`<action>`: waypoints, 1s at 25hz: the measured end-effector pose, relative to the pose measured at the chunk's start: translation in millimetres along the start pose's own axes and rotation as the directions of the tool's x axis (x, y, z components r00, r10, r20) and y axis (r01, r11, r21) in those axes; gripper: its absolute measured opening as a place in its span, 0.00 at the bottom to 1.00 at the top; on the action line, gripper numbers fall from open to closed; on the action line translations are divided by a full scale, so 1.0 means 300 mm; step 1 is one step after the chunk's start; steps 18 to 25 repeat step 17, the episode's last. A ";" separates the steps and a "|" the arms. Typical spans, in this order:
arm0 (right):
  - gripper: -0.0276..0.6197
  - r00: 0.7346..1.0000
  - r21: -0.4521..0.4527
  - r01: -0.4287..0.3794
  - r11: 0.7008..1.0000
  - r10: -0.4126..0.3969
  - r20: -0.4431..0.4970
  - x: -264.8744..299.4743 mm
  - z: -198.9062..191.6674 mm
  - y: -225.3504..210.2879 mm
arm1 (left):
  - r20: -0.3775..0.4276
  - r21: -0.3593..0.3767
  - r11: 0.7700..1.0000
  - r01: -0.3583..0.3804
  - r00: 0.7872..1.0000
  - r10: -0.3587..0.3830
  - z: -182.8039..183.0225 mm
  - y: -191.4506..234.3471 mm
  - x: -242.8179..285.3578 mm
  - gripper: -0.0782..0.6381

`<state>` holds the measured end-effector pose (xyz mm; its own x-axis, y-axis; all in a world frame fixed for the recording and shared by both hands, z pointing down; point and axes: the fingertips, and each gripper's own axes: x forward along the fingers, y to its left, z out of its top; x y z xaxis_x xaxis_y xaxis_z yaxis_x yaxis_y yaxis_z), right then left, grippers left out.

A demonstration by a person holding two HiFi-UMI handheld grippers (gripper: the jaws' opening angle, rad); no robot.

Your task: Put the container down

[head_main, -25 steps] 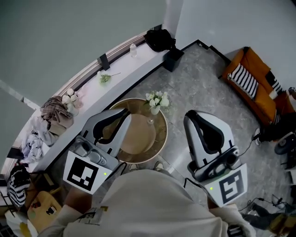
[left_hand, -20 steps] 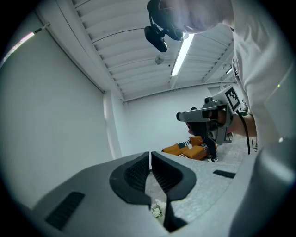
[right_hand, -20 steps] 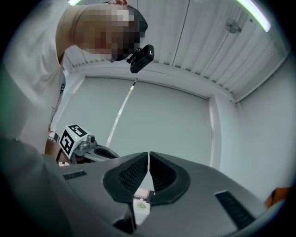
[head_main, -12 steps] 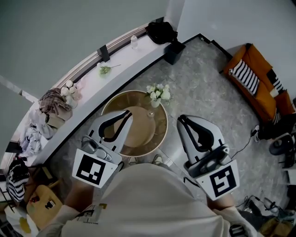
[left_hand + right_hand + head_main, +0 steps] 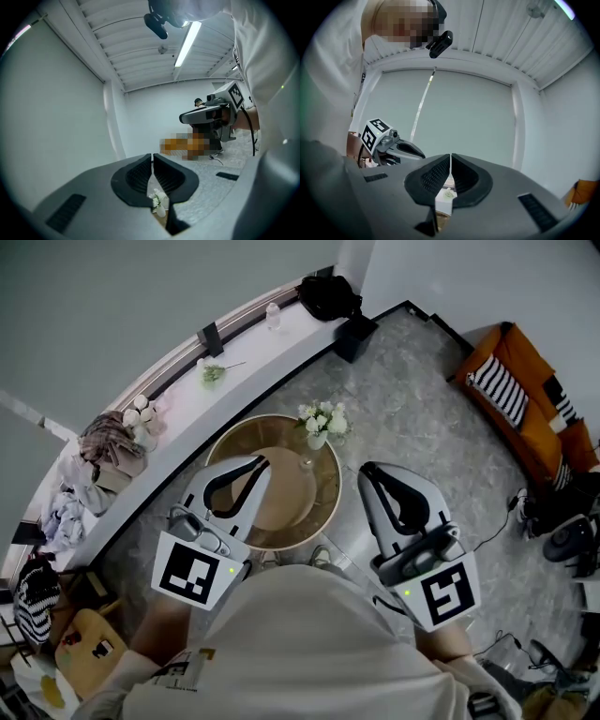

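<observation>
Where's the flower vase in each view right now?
Head view: flower vase on the far-right rim of the round table, above centre.
Left gripper view: low centre, under the shut left tool.
Right gripper view: cannot tell; only a pale speck below the jaws.
Shared landmark: right tool.

Cream shirt (image 5: 309, 643) — grey-white left tool (image 5: 258, 463) and right tool (image 5: 367, 469), black-padded, square-marked
</observation>
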<state>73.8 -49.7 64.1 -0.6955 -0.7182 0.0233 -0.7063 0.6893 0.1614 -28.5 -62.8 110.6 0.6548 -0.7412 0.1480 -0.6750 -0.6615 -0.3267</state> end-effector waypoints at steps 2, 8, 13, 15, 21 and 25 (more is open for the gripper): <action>0.07 1.000 -0.003 -0.001 1.000 0.001 0.002 0.004 0.001 0.000 | -0.002 0.008 1.000 0.000 1.000 0.000 0.000 0.002 0.000 0.14; 0.07 1.000 0.009 -0.004 1.000 0.004 0.000 0.010 -0.009 0.000 | -0.002 0.021 1.000 0.012 1.000 -0.012 0.014 -0.003 0.009 0.14; 0.07 1.000 0.001 -0.007 1.000 0.007 0.002 0.015 -0.008 0.002 | -0.010 0.038 0.999 0.008 1.000 -0.007 0.016 0.004 0.007 0.14; 0.07 1.000 -0.003 -0.007 1.000 0.007 -0.001 0.009 -0.012 0.001 | -0.011 0.041 0.999 -0.002 1.000 0.002 0.018 0.005 0.008 0.14; 0.07 1.000 -0.007 -0.006 1.000 0.006 -0.003 0.004 -0.016 -0.002 | -0.008 0.041 0.999 -0.009 1.000 0.010 0.021 0.005 0.011 0.14; 0.07 1.000 -0.007 -0.006 1.000 0.006 -0.003 0.004 -0.016 -0.002 | -0.008 0.041 0.999 -0.009 1.000 0.010 0.021 0.005 0.011 0.14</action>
